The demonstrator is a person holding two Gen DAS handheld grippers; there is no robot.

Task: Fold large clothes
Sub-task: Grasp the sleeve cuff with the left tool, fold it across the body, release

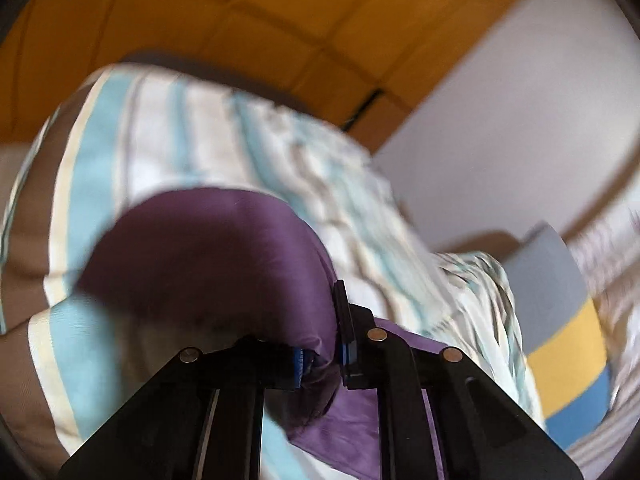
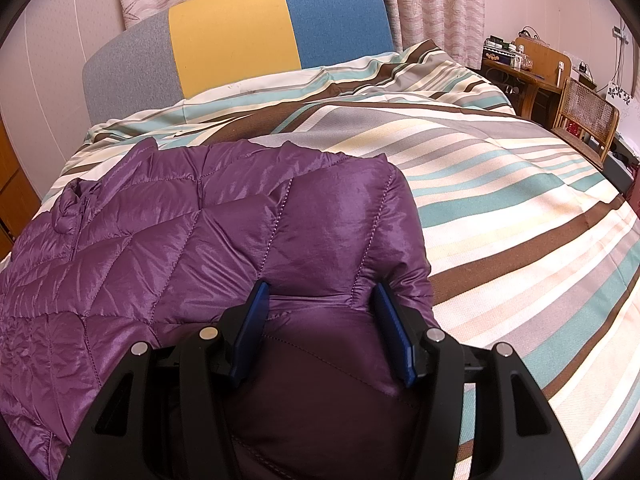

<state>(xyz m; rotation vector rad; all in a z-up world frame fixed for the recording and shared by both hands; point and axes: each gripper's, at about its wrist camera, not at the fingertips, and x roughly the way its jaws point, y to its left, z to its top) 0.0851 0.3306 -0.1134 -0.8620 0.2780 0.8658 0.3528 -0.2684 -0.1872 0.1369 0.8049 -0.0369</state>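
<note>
Purple quilted jacket (image 2: 208, 240) spread on the striped bedspread (image 2: 500, 208). Left tongs (image 1: 320, 356) — clamped on a raised fold of its fabric. Right tongs (image 2: 320, 328) — jaws half apart, pads pressing a thick padded bulge at the jacket's near edge.

Right of the jacket (image 2: 208, 232) the bed (image 2: 500, 208) lies open; headboard (image 2: 240, 40) blocks far, chair (image 2: 584, 116) far right.

Jacket (image 2: 168, 240) on bed (image 2: 500, 208), left side — headboard (image 2: 240, 40) behind; desk (image 2: 520, 68) far right.
</note>
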